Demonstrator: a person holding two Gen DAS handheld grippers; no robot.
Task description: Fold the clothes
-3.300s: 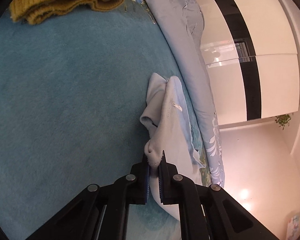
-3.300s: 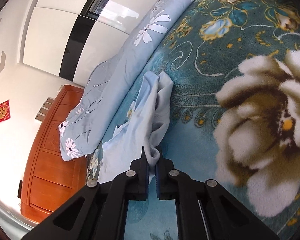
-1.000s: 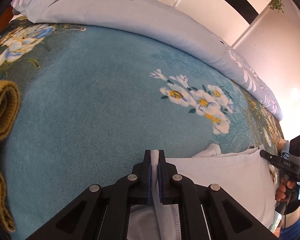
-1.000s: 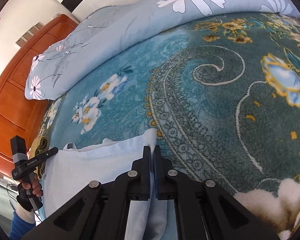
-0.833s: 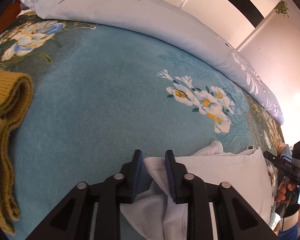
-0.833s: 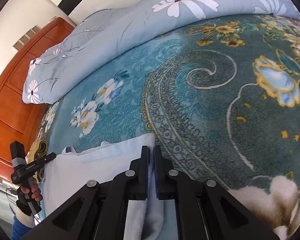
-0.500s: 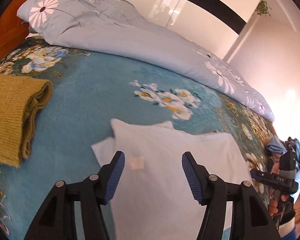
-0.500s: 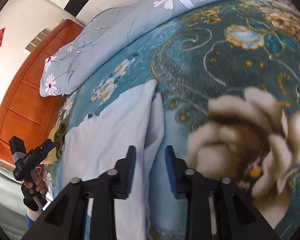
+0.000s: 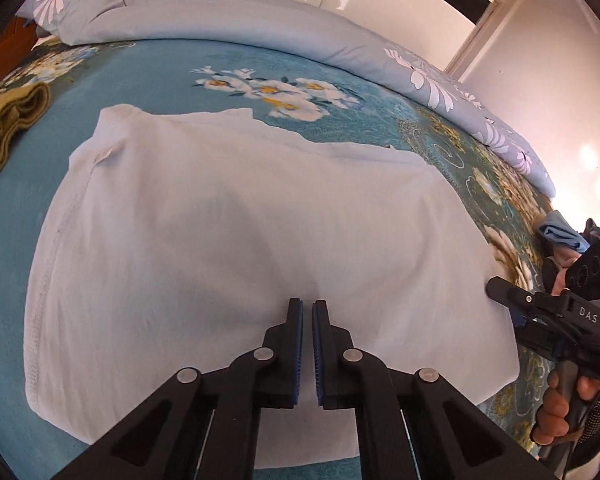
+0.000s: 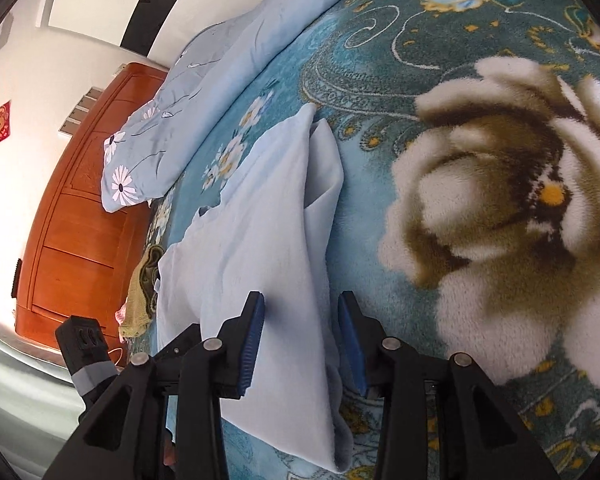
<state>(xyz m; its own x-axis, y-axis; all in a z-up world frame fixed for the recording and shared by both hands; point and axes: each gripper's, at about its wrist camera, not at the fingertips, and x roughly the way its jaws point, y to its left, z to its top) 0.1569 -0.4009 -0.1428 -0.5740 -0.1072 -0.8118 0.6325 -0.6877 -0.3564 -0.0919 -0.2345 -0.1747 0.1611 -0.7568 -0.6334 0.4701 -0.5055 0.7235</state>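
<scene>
A pale blue T-shirt (image 9: 236, 236) lies folded and spread flat on the blue floral blanket (image 9: 148, 76). My left gripper (image 9: 307, 309) hovers above the shirt's near middle, its pads almost together with nothing between them. My right gripper (image 10: 302, 320) stands open over the shirt's (image 10: 260, 240) right-hand edge, where a folded layer shows; the cloth lies below the pads, not gripped. A hand holds the right gripper (image 9: 496, 286) at the right edge of the left wrist view.
A folded mustard sweater (image 9: 8, 128) lies left of the shirt. A light blue flowered quilt (image 9: 260, 24) runs along the far side of the bed. Crumpled clothes (image 9: 564, 236) sit at the right. An orange wooden headboard (image 10: 84, 220) stands behind.
Both grippers let go of the shirt after laying it flat. In the last half second the left gripper closed from wide open and the right opened wider.
</scene>
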